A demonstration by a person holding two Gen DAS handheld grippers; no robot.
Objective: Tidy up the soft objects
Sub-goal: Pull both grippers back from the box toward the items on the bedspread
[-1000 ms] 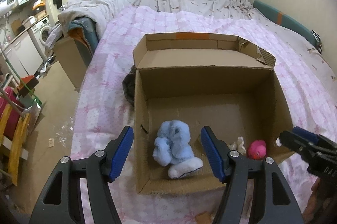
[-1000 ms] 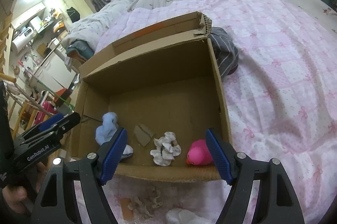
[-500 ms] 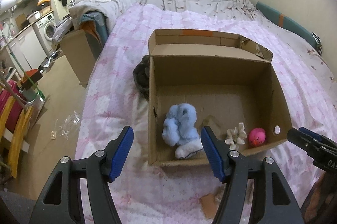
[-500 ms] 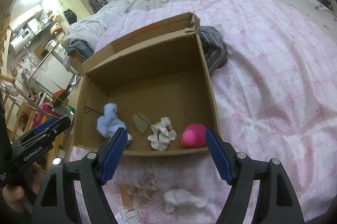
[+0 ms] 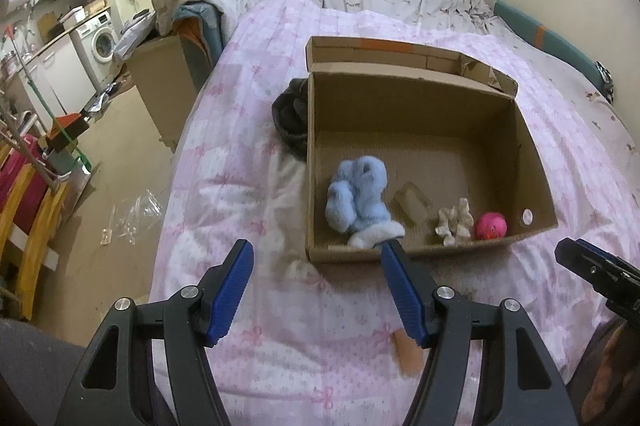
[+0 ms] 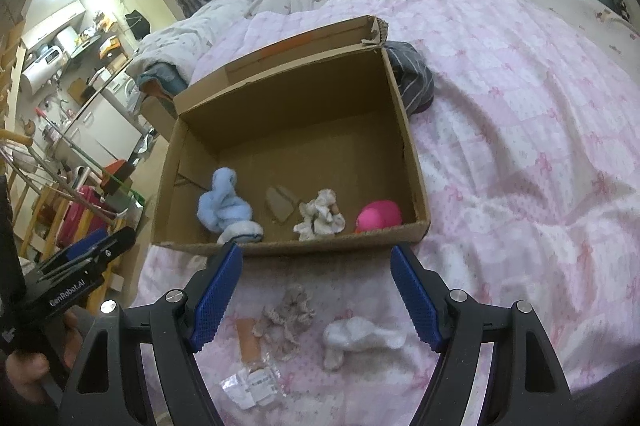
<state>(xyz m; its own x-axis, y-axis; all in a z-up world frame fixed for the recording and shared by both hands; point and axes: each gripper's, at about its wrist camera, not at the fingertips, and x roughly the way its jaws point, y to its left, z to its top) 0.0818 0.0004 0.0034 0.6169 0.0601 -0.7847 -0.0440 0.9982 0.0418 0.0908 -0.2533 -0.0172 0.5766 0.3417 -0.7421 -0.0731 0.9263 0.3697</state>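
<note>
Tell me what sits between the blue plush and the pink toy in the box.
In the right wrist view, between the blue plush and the pink toy lie a small cardboard scrap, then a crumpled white cloth, all along the box's near wall.

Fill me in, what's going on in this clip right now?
A person with two handheld grippers is sorting soft items into a cardboard box on a pink bed. Inside are a blue plush, a white crumpled cloth and a pink toy. Both the left gripper and right gripper are open and empty. A beige scrunchie and a white soft piece lie outside, before the right gripper.
</note>
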